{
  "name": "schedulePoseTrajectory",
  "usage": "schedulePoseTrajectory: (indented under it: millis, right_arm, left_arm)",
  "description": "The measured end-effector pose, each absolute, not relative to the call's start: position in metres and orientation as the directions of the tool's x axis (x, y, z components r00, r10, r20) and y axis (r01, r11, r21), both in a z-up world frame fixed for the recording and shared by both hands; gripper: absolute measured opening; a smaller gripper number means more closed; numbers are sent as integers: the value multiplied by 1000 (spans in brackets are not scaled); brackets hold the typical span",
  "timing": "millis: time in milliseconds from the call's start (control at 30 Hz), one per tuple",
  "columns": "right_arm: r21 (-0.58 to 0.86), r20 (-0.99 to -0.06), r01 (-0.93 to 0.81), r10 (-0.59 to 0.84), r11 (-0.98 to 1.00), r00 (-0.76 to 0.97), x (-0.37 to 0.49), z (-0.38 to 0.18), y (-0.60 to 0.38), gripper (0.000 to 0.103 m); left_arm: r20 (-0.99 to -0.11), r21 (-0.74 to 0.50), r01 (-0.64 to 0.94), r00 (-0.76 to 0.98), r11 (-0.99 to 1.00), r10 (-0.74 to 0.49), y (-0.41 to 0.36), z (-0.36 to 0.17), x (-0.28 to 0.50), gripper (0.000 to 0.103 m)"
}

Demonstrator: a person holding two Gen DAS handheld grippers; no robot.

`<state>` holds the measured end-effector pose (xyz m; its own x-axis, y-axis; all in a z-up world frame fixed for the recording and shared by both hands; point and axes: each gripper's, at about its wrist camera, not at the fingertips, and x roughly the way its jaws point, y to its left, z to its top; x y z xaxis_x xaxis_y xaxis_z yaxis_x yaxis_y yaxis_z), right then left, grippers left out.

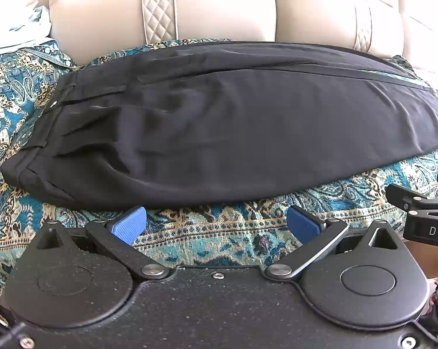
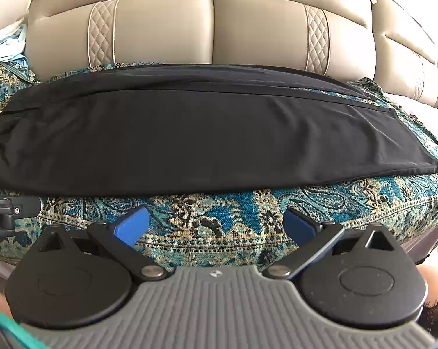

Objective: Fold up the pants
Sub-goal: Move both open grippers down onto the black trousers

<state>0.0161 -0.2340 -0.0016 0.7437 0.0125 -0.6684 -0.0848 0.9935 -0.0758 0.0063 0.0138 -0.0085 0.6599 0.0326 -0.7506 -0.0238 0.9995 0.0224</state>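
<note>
Nearest us, bottom of both views, both tools sit idle: left gripper (image 1: 216, 224) w/ blue pads (image 1: 130, 224) spread wide, nothing btwn them, and right gripper (image 2: 214, 224) likewise splayed, empty, pads (image 2: 131, 225) clear of any cloth. Each tool peeks into the other's view at the frame edge, so we hold them side by side. Just past the fingertips runs a strip of patterned teal throw (image 2: 242, 218), bare. Beyond that, mid-frame, the black pants (image 1: 219, 133) lie lengthwise across the sofa seat, already doubled leg-on-leg by the look of it, waistband (image 1: 49, 116) at frame left, hem (image 2: 416, 142) toward frame right. We judge we're btwn folds: approach phase, no grip yet. Next move prob. calls for pinching the two hem corners and carrying that end over to the waistband, keeping layers aligned. Farthest, top of frame, the beige sofa back (image 2: 213, 35). Hard to read: the far long edge tucks against the backrest, the hem's lower layer is hidden, and fabric creases blur in the dark cloth.
</note>
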Motion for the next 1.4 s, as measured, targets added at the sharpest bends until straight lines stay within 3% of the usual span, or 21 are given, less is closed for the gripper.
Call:
schedulePoseTrajectory:
  millis: [600,1000,1167,1400]
  right_arm:
    - [-146,-640,-73,-38,987,767,64,-20,-229,103]
    - [-85,-650,-53,-15,995,760,163,3,-230,103]
    - [-74,-688,-6,-47,997,724,210,-1,-233,103]
    - [-65,-663,0,-43,998,747,258,14,-225,103]
  left_arm:
    - [-738,89,-53,667,995,102,21,-13,66,103]
    - [-782,32,-200,605,979,149,81,15,178,103]
    - [-811,61,-274,547,960,208,108,6,220,103]
    - [-803,80,-336,536,939,260,147,11,277,103]
